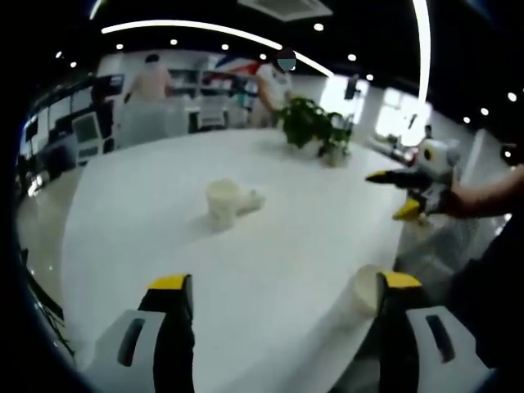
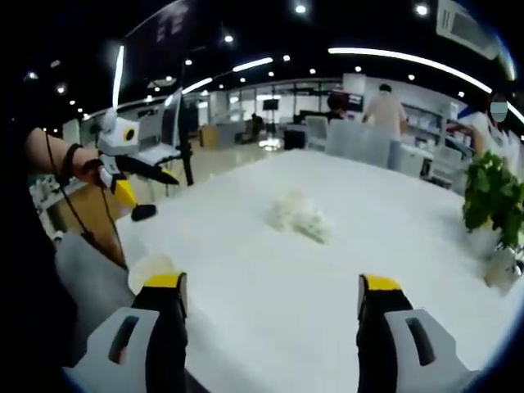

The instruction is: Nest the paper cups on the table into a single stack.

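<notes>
In the left gripper view the left gripper [image 1: 278, 299] hung above the near part of a white table [image 1: 295, 237], its two yellow-tipped jaws spread wide with nothing between them. Near the middle of the table stood an upright cup [image 1: 222, 202], mouth up and long axis vertical, and a second cup [image 1: 250, 201] lay on its side touching it, its long axis roughly level and pointing away to the right in that view; which end was its mouth could not be told. A third cup [image 1: 366, 288] stood upright close to the table's near edge, just beside the right jaw. The right gripper [image 1: 409, 192] entered from the right, held in a hand [image 1: 458, 199] above the table edge, its jaws parted and empty. A potted plant [image 1: 315, 127] stood on the far side, with two people behind it. In the right gripper view the right gripper [image 2: 270, 299] had its jaws wide apart over the table [image 2: 327, 270]; the middle cups [image 2: 300, 214] appeared as one blurred white clump, the near cup [image 2: 147, 270] sat by the left jaw, and the left gripper [image 2: 135, 184] hovered at the left, jaws apart.
</notes>
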Tool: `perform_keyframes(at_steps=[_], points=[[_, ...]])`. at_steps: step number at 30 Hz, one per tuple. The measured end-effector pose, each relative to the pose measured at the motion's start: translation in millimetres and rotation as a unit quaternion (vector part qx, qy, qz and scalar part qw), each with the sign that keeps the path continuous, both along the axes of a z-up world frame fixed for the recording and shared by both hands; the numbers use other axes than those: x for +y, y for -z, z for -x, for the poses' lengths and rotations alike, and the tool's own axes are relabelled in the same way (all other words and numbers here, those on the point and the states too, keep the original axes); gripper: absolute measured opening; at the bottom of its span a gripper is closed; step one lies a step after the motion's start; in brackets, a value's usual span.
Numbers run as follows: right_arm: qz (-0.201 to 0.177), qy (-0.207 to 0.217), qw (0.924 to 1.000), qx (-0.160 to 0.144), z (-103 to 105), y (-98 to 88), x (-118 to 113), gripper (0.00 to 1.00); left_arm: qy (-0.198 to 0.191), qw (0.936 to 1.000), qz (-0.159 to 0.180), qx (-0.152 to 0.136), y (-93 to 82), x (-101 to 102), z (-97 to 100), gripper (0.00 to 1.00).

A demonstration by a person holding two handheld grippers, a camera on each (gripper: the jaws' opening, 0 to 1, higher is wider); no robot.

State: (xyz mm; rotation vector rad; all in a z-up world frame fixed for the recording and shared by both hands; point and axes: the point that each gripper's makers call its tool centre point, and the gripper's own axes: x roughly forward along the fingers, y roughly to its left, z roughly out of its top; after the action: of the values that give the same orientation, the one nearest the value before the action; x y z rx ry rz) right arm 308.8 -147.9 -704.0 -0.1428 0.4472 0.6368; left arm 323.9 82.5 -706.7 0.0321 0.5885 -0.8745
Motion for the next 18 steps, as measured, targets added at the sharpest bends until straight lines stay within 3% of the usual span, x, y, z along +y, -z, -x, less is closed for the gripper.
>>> perform_keyframes(at_steps=[7,11,18], points=[[0.005,0.001,1.0000,-0.002,-3.4,3.6,-3.3,0.89,0.005,1.0000,-0.003,-0.008,-5.0,-1.1,-2.4,0.93],[0.003,0.015,0.9998,-0.011,-8.7,5.0,-8.8,1.00,0.001,1.0000,0.000,-0.009,-9.1,0.4,-5.4,0.94],[0.004,0.016,0.9998,-0.015,-7.8,6.8,-13.7,1.00,0.004,0.9999,-0.007,-0.010,-9.5,-1.3,-7.9,0.94]])
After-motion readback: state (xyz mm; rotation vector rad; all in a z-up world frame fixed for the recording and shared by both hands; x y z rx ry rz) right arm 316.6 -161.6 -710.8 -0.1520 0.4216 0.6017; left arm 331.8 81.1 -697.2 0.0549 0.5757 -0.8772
